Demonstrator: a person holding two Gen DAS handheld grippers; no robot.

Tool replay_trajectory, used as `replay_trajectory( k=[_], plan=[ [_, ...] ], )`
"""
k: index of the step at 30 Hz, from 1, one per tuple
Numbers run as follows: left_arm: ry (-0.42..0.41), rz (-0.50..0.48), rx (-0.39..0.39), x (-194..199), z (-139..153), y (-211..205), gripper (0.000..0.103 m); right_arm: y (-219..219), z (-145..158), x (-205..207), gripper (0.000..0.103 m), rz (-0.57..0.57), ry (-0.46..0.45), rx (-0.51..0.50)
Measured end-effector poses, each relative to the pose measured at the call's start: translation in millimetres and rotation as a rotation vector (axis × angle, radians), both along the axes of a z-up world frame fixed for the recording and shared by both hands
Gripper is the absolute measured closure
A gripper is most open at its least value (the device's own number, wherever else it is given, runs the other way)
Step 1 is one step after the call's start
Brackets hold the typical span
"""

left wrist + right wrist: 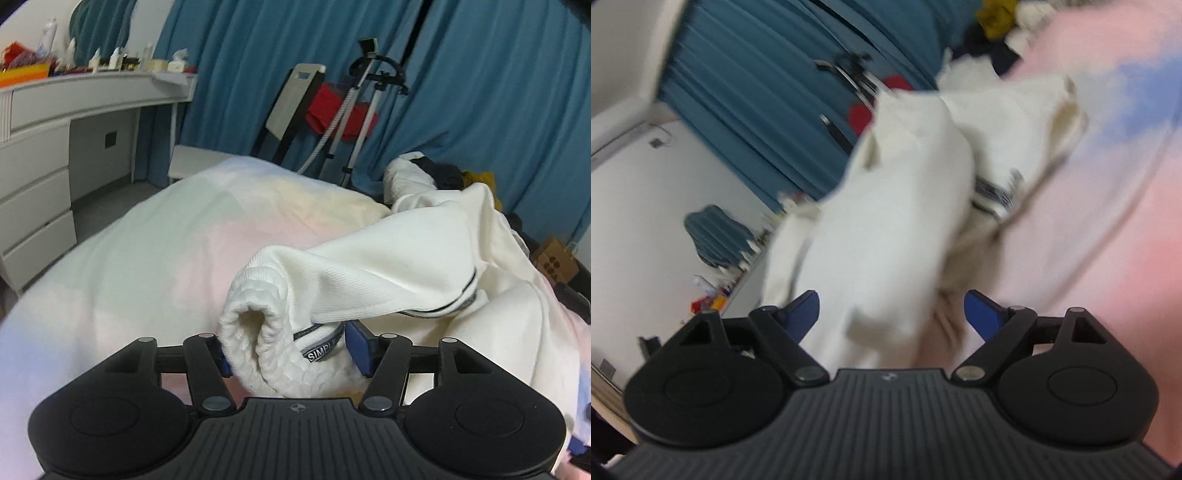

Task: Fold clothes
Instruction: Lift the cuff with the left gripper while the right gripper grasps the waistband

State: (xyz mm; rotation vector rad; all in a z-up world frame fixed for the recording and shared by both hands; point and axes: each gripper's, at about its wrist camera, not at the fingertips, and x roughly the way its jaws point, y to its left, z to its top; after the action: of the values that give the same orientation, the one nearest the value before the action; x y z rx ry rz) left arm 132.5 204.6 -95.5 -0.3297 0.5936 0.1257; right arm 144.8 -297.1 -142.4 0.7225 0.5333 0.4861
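White sweatshirt [388, 258], 1 garment, lies bunched on the bed [147, 251], which has a pastel pink, blue and cream cover. Its ribbed cuff or hem end, with a grey printed label strip, sits at the near edge of the sweatshirt, and the left gripper [291, 356] is clamped on that end, 2 blue pads pressing the thick fold from either side. From there the sweatshirt trails away to the right across the bed.

In the right wrist view the picture is blurred. The right gripper [891, 314] has its 2 blue fingers [982, 314] spread apart, with a fold of the white sweatshirt [897, 221] hanging between them; the cloth touches neither pad clearly.

Beyond the sweatshirt, at the far right of the bed, lies a pile of other clothes [454, 177], dark and mustard. Behind the bed hang blue curtains [480, 92], with 1 garment steamer stand [369, 92] carrying a red item in front of them. Left of the bed stands 1 white dresser [44, 147] with bottles on its surface.
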Motion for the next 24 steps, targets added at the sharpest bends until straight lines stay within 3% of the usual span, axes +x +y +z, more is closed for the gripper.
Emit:
replay_trajectory(
  k=[2,5,6,8,10,12,13,19,24],
  plan=[
    [-0.006,-0.007,0.02,3,-3,-2,0.043,2,6,1,0.015,-0.011,-0.044,-0.026],
    [-0.019,-0.004,0.032,5,-6,-3,0.043,13,-3,14,0.015,0.054,0.015,-0.03],
    [-0.017,0.002,0.024,8,-6,-3,0.044,17,-7,18,0.02,0.074,0.04,-0.032],
    [-0.01,0.015,0.014,12,-6,-3,0.046,26,-17,24,0.033,0.096,0.078,-0.05],
    [-0.017,0.025,0.026,13,-3,-3,0.056,30,-22,27,0.06,0.115,0.077,-0.042],
    [-0.023,0.037,0.033,16,6,-3,0.073,32,-18,23,0.078,0.121,0.054,-0.05],
    [-0.029,0.045,0.031,17,12,-3,0.076,32,-16,21,0.086,0.118,0.052,-0.047],
    [-0.149,0.043,0.062,16,74,-6,0.082,33,4,2,0.094,0.13,0.041,0.038],
    [-0.216,0.101,0.067,31,132,18,0.083,67,40,-23,0.094,0.241,-0.04,0.116]
  ],
)
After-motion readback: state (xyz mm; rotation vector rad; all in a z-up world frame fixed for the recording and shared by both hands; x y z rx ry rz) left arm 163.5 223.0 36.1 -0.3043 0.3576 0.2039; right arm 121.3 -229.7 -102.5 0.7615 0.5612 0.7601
